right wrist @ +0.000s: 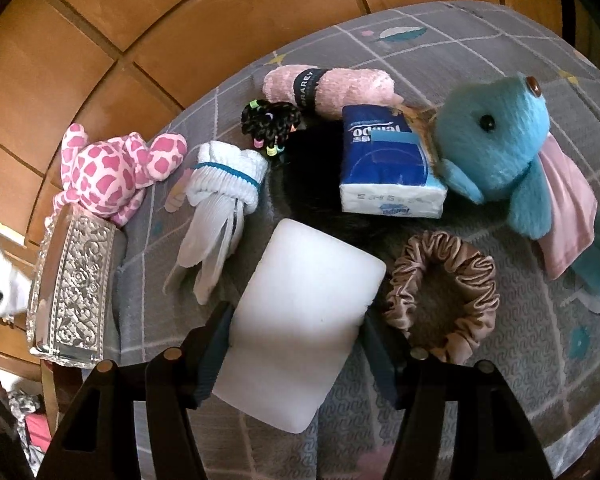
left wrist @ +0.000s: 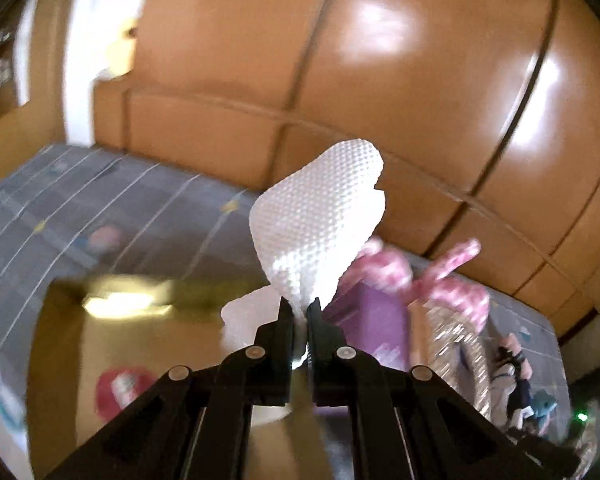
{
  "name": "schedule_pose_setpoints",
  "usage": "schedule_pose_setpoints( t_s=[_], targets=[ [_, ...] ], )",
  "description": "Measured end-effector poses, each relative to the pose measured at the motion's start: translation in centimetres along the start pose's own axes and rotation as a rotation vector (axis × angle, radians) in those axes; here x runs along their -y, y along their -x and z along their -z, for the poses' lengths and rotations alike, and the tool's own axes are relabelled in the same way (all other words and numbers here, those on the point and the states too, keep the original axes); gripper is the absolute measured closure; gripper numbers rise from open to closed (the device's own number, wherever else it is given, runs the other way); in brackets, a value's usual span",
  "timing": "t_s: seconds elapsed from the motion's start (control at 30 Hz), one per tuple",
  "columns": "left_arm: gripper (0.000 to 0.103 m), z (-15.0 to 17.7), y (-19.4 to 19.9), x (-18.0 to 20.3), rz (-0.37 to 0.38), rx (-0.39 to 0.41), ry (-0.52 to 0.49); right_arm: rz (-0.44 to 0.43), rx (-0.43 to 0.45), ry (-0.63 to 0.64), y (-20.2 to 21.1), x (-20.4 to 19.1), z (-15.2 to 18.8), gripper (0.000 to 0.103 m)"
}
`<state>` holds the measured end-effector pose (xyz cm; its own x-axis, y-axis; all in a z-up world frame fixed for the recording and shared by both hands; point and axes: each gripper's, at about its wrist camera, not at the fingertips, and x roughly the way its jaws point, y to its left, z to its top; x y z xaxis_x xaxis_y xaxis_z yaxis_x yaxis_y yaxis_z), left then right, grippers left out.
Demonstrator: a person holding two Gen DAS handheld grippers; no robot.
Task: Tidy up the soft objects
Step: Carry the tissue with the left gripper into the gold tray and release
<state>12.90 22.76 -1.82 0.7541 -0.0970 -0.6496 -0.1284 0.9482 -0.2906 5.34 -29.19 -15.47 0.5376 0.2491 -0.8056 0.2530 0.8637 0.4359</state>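
Note:
My left gripper [left wrist: 300, 308] is shut on a white dimpled paper towel [left wrist: 320, 216] and holds it up above the bed. My right gripper [right wrist: 296, 320] is shut on a white foam block [right wrist: 300, 312], its fingers [right wrist: 216, 344] pressing the block's two sides just above the grey bedsheet [right wrist: 520, 360]. Beyond it lie a white sock bundle [right wrist: 220, 200], a pink spotted plush [right wrist: 112, 168], a blue tissue pack [right wrist: 388, 160], a blue plush [right wrist: 496, 136], a pink rolled towel [right wrist: 328, 84], black hair ties [right wrist: 270, 122] and a tan scrunchie [right wrist: 444, 296].
A silver embossed box [right wrist: 72, 288] stands at the bed's left edge, also in the left wrist view [left wrist: 448, 332]. A purple box [left wrist: 372, 320] and a gold shiny box [left wrist: 120, 340] sit below my left gripper. A brown padded headboard [left wrist: 380, 60] backs the bed.

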Motion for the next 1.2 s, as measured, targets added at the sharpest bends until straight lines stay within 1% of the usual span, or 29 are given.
schedule_pose_setpoints(
  t_s=[0.07, 0.23, 0.33, 0.43, 0.47, 0.53, 0.6, 0.63, 0.7, 0.73, 0.77, 0.8, 0.87, 0.93, 1.0, 1.07, 1.1, 1.13, 1.17, 1.2],
  targets=[
    [0.097, 1.8, 1.2, -2.6, -0.019, -0.004, 0.047, 0.005, 0.001, 0.011, 0.1, -0.1, 0.0, 0.039],
    [0.097, 7.2, 4.5, -8.8, -0.1, -0.003, 0.188, 0.029, 0.002, 0.049, 0.2, -0.4, 0.3, 0.039],
    [0.097, 9.3, 5.5, -11.8, -0.148, -0.012, 0.252, 0.044, 0.003, 0.07, 0.1, -0.7, 0.3, 0.039],
    [0.097, 9.8, 5.4, -14.5, -0.195, -0.025, 0.308, 0.06, 0.003, 0.085, 0.2, -0.9, 0.4, 0.039],
    [0.097, 9.5, 5.1, -15.3, -0.195, -0.032, 0.321, 0.066, 0.002, 0.089, 0.3, -0.9, 0.4, 0.039],
    [0.096, 9.0, 4.6, -16.7, -0.23, -0.035, 0.327, 0.081, 0.0, 0.092, 0.2, -1.1, 0.5, 0.039],
    [0.092, 8.4, 3.9, -17.6, -0.258, -0.035, 0.319, 0.104, -0.004, 0.099, 0.2, -1.4, 0.4, 0.04],
    [0.089, 8.0, 3.5, -18.1, -0.288, -0.037, 0.323, 0.112, -0.005, 0.103, -0.1, -1.8, 0.4, 0.04],
    [0.07, 7.3, 3.1, -18.7, -0.302, -0.03, 0.321, 0.134, -0.006, 0.114, -0.2, -2.1, 0.5, 0.04],
    [0.047, 7.0, 2.9, -18.8, -0.303, -0.033, 0.308, 0.145, -0.006, 0.118, -0.3, -2.3, 0.5, 0.04],
    [0.04, 6.8, 2.7, -18.9, -0.314, -0.044, 0.298, 0.154, -0.007, 0.12, -0.4, -2.5, 0.5, 0.04],
    [0.039, 6.8, 2.7, -18.9, -0.328, -0.049, 0.298, 0.162, -0.007, 0.122, -0.5, -2.6, 0.5, 0.041],
    [0.039, 7.0, 3.5, -18.7, -0.323, -0.023, 0.287, 0.172, -0.007, 0.121, -0.6, -2.8, 0.3, 0.041],
    [0.036, 7.5, 4.4, -17.9, -0.353, -0.007, 0.257, 0.181, -0.008, 0.113, -0.8, -2.9, 0.1, 0.041],
    [0.029, 8.0, 5.0, -17.2, -0.359, 0.002, 0.235, 0.185, -0.009, 0.107, -1.2, -3.2, -0.2, 0.041],
    [0.019, 8.6, 5.9, -16.2, -0.374, 0.017, 0.214, 0.193, -0.005, 0.105, -1.3, -3.3, -0.5, 0.041],
    [0.015, 9.0, 6.4, -15.7, -0.383, 0.028, 0.2, 0.196, 0.0, 0.097, -1.3, -3.4, -0.7, 0.041],
    [0.006, 9.4, 6.8, -15.1, -0.385, 0.037, 0.189, 0.196, 0.004, 0.09, -1.4, -3.4, -1.0, 0.041],
    [0.0, 9.6, 7.2, -14.7, -0.383, 0.044, 0.184, 0.194, 0.008, 0.086, -1.4, -3.5, -1.2, 0.041],
    [0.0, 9.9, 7.6, -14.2, -0.376, 0.049, 0.18, 0.194, 0.014, 0.086, -1.4, -3.6, -1.4, 0.041]
  ],
)
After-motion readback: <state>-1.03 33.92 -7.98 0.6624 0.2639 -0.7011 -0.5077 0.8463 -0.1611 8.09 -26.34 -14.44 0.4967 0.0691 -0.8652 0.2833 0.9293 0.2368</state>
